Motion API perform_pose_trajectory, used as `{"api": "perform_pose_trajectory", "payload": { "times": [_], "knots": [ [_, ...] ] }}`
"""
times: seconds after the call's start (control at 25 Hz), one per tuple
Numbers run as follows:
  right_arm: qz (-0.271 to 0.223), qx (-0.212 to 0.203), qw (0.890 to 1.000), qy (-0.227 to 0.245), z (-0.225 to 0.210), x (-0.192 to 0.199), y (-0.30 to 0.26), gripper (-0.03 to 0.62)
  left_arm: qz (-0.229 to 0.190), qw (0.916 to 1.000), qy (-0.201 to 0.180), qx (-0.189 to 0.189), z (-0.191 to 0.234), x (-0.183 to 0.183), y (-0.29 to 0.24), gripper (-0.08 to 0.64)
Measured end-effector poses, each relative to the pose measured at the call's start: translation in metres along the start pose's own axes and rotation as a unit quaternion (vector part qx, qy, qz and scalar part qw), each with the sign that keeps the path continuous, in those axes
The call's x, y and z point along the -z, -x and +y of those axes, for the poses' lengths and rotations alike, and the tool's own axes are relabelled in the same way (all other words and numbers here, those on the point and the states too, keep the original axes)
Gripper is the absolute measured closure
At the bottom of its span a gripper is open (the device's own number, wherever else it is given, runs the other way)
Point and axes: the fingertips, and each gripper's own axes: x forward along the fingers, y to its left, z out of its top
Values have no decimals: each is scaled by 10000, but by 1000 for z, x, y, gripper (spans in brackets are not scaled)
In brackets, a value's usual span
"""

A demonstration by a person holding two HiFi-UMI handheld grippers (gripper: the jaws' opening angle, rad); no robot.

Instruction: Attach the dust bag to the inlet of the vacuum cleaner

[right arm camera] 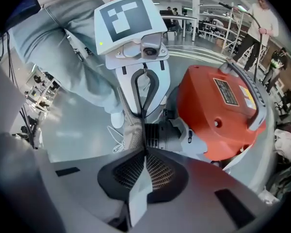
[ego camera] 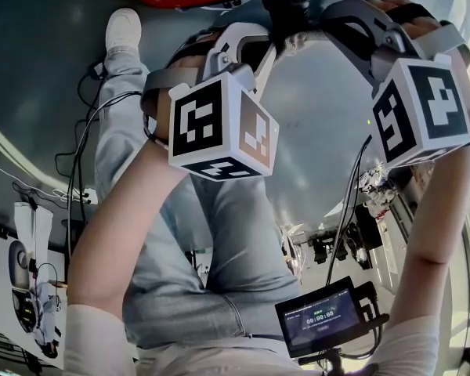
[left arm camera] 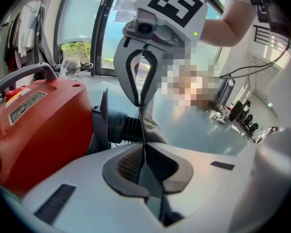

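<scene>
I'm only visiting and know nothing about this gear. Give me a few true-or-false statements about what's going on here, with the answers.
1. The vacuum cleaner is red. True.
2. The left claw gapes wide open. False: it is shut on the thin fabric of the dust bag.
3. The right claw is shut on that fabric too. True.
4. The vacuum cleaner stands on a table. False: it sits on the floor, near the person's shoe.
</scene>
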Motion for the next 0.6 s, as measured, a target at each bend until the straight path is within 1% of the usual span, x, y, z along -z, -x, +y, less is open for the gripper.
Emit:
{"api": "perform_pose_trajectory", "payload": {
  "times": [0.16,0.24,0.28,0.36,0.44,0.48,0.52,0.6],
  "knots": [
    [-108,-158,9998,-27,-2,-2,-13,580,21,9999,23,135,1,2,-3,548],
    [-123,-76,9998,-151,-4,-3,-15,580,45,10000,-16,76,4,3,-3,548],
    [-106,41,9997,-203,-3,-3,-14,580,66,9999,-75,-27,4,4,-2,548],
    [-115,365,9989,-281,5,-5,-9,581,147,9986,-316,-386,3,3,2,549],
    [-198,832,9956,-392,12,-8,-5,583,269,9954,-510,-763,2,4,7,549],
    [-201,1074,9929,-460,12,-9,-5,581,296,9947,-484,-858,1,5,8,549],
    [-181,1244,9904,-573,11,-8,-6,581,294,9950,-393,-869,1,6,7,549],
    [-200,1299,9863,-995,6,-2,-12,580,235,9972,-136,-697,4,6,2,548]
  ]
}}
